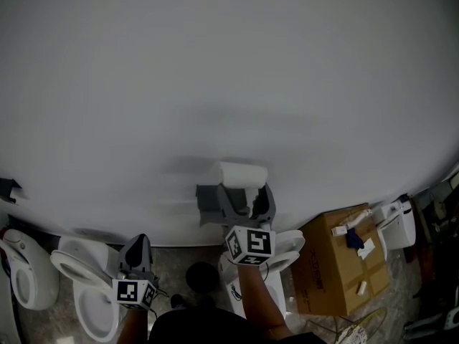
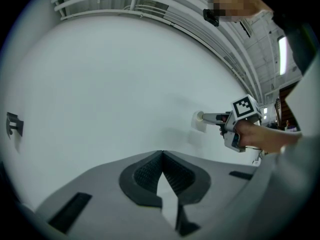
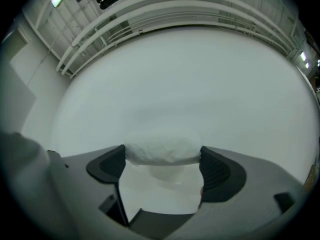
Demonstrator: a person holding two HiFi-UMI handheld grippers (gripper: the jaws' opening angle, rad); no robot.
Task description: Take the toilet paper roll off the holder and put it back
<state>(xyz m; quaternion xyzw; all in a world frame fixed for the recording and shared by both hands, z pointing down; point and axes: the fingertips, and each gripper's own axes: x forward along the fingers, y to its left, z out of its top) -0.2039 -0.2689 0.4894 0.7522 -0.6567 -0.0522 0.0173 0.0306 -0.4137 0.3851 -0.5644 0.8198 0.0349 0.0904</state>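
I see right gripper clamped on roll. One pad on each end of roll. Roll lies sideways between jaw tips, right in front of white wall. I can't tell if roll touches wall. Left gripper jaws pressed together, nothing between them, pointing at wall. Roll far off to right of left jaws.

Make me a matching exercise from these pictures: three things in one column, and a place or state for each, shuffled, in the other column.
Column one:
1. toilet paper roll
2. left hand-held gripper
3. cardboard box

Column two:
A. on the floor, at the head view's right
B. clamped between the right hand-held gripper's jaws
C. jaws together, nothing held

Pairs: 1-B, 2-C, 3-A
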